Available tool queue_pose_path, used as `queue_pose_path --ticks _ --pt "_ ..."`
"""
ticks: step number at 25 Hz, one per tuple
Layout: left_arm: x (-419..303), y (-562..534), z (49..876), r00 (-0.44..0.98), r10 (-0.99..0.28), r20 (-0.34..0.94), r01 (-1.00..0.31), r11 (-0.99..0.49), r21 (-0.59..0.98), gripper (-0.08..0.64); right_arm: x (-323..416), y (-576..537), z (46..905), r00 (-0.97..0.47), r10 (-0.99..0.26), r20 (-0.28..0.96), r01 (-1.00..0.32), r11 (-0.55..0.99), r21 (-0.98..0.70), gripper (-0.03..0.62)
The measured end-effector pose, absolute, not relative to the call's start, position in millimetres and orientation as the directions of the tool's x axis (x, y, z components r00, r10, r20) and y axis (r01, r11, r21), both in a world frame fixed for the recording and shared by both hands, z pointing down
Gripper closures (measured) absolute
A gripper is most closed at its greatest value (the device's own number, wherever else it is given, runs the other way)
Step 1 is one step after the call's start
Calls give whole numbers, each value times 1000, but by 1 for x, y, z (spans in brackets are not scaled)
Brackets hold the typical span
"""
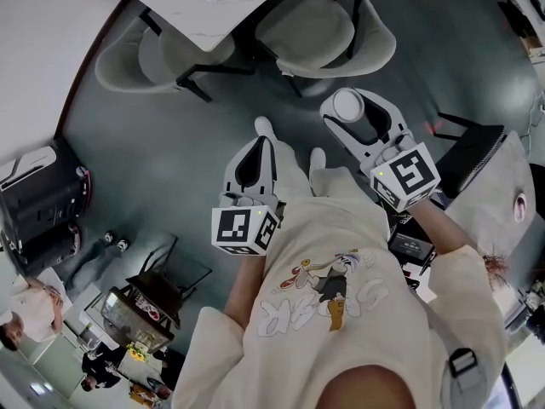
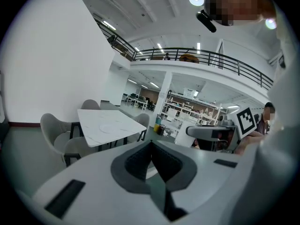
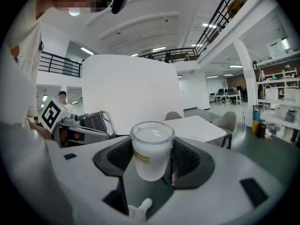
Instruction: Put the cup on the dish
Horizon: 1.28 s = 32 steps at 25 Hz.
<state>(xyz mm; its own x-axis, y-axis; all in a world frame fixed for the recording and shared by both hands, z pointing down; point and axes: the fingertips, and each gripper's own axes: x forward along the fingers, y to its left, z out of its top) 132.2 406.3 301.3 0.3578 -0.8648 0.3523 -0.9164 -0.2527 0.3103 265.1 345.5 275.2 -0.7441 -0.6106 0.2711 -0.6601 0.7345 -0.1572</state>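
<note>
The right tool [image 3: 149, 165] grips the cup [image 3: 152, 144], a frosted glass with a yellow label, its pads pressed on both sides. The cup is up in the air in front of the person. The left tool [image 2: 151, 153] is pinched narrow and holds nothing. A white counter [image 2: 110, 125] with grey chairs [image 1: 328, 28] stands well ahead.

Head view downward, gripper views level, table [image 2: 110, 125] shared

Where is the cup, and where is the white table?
cup [image 3: 151, 151]: right gripper view, on the middle of its frosted side.
white table [image 2: 110, 127]: left gripper view, on the middle of its flat top.
</note>
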Motion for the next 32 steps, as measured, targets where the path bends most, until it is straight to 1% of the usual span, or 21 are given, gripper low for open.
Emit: queue_pose_path --ticks 9,19,32 --pt "89 348 301 394 -852 345 -903 -290 316 557 227 298 281 -711 -635 301 -692 708 -140 330" --pt "19 278 288 403 -857 321 -900 -309 307 556 155 228 268 -705 -642 300 -694 712 -106 330" --pt "-79 212 294 439 -841 317 -884 -341 319 557 70 162 264 -667 -677 311 -730 677 -92 330"
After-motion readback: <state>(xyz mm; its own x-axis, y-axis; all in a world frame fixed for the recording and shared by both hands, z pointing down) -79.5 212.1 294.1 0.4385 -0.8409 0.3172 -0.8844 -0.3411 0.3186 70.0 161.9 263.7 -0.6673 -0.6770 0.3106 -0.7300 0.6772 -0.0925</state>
